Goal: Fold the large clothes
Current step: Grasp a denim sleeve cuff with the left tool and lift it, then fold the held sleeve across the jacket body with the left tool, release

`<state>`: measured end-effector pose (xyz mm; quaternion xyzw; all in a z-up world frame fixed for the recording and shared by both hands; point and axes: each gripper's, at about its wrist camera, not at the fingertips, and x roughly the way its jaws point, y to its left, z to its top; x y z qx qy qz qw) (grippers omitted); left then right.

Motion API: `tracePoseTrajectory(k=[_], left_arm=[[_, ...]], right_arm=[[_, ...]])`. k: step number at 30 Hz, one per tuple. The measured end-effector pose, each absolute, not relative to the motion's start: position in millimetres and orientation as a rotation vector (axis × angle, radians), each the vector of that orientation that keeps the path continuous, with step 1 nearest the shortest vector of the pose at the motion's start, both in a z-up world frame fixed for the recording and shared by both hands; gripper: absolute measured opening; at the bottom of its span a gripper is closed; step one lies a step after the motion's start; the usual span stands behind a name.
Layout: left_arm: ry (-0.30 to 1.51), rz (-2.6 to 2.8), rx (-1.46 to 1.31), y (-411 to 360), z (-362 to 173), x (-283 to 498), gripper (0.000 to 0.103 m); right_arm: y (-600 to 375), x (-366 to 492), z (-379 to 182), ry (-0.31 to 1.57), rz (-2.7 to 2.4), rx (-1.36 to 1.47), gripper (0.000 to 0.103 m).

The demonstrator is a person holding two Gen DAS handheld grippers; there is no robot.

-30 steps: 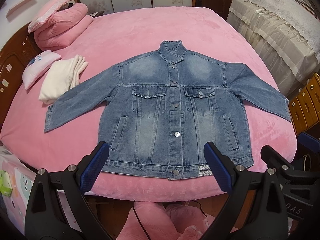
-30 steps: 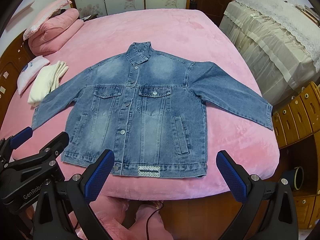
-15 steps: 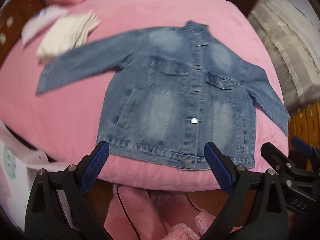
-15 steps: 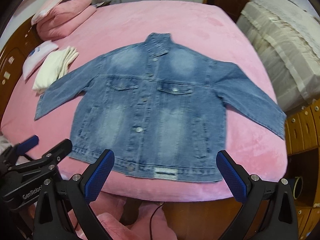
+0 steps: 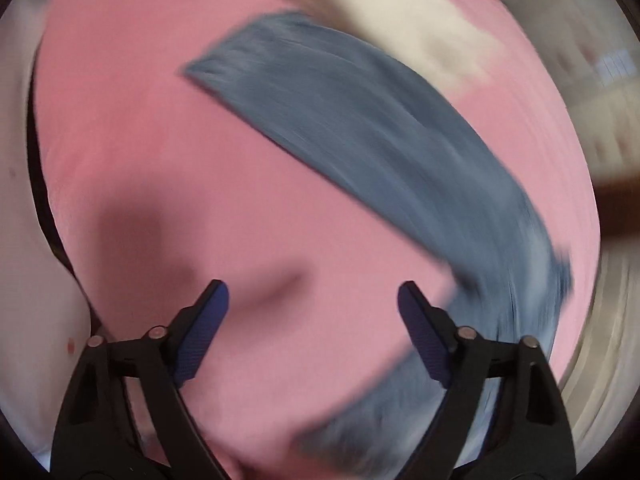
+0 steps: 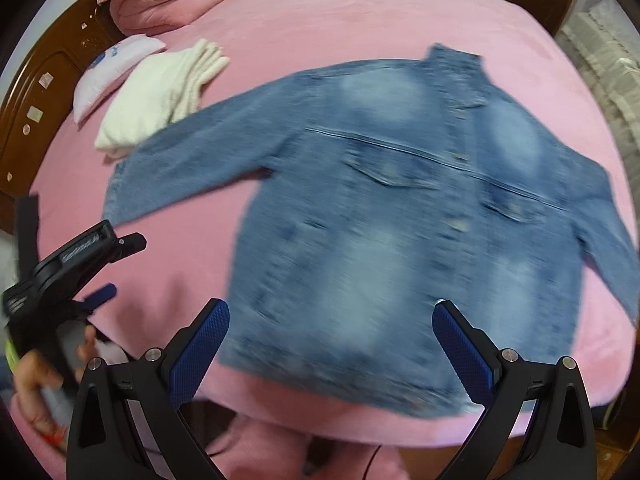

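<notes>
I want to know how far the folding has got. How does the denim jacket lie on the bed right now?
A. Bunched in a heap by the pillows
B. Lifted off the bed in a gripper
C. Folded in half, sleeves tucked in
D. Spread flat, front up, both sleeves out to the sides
D: the right wrist view shows the denim jacket spread flat on the pink bed, chest pockets up and sleeves out, and both grippers open, holding nothing.

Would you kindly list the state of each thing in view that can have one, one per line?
Blue denim jacket: spread flat, front up, buttoned, sleeves out, not yet folded.
Cream folded garment: folded, lying beside the jacket's sleeve.
Pink quilt: folded, near the headboard.
Left gripper: jaws open, empty, over the pink bedspread.
Right gripper: jaws open, empty.
</notes>
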<state>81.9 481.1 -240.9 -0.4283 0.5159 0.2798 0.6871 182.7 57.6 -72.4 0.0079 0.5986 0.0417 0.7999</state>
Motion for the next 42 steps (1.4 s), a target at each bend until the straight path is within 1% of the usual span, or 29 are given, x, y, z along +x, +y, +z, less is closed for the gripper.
tracePoseTrajectory(k=[3, 7, 10, 11, 12, 15, 17, 20, 25, 27, 28, 31, 36, 39, 42], left_arm=[[1.08, 0.769, -1.1, 553, -279, 80, 0.071], [0.956, 0.837, -1.142, 598, -304, 79, 0.066], [0.89, 0.844, -1.14, 622, -320, 84, 0.055], [0.862, 0.85, -1.124, 626, -321, 87, 0.047], [0.84, 0.853, -1.111, 625, -320, 89, 0.033], [0.763, 0.851, -1.106, 632, -321, 90, 0.01], [0.73, 0.85, -1.098, 627, -312, 92, 0.009], [0.678, 0.82, -1.009, 614, -285, 99, 0.008], [0.621, 0.734, -0.775, 574, -215, 132, 0.008], [0.563, 0.675, -0.681, 547, -181, 148, 0.008], [0.534, 0.649, -0.657, 533, -165, 142, 0.008], [0.43, 0.534, -0.582, 479, -117, 160, 0.008], [0.356, 0.316, -0.509, 367, -63, 195, 0.008], [0.353, 0.19, -0.465, 282, -57, 228, 0.008], [0.414, 0.099, -0.453, 203, -70, 253, 0.008]], right_arm=[[108, 215, -103, 1.307, 0.079, -0.01, 0.103], [150, 243, -137, 1.323, 0.055, -0.038, 0.103], [167, 253, -158, 1.33, 0.062, -0.044, 0.103], [176, 257, -166, 1.339, 0.056, -0.053, 0.103], [180, 260, -173, 1.35, 0.049, -0.057, 0.103], [173, 257, -184, 1.372, 0.019, -0.025, 0.103], [172, 257, -191, 1.385, 0.002, 0.009, 0.103], [168, 256, -196, 1.391, -0.012, 0.015, 0.103], [146, 253, -191, 1.345, -0.031, 0.065, 0.103], [136, 255, -188, 1.32, -0.029, 0.106, 0.103], [130, 256, -186, 1.308, -0.027, 0.127, 0.103], [104, 256, -180, 1.27, -0.026, 0.18, 0.103], [44, 258, -168, 1.219, -0.047, 0.248, 0.103], [-6, 256, -160, 1.185, -0.071, 0.28, 0.103], [-53, 262, -155, 1.149, -0.103, 0.293, 0.103]])
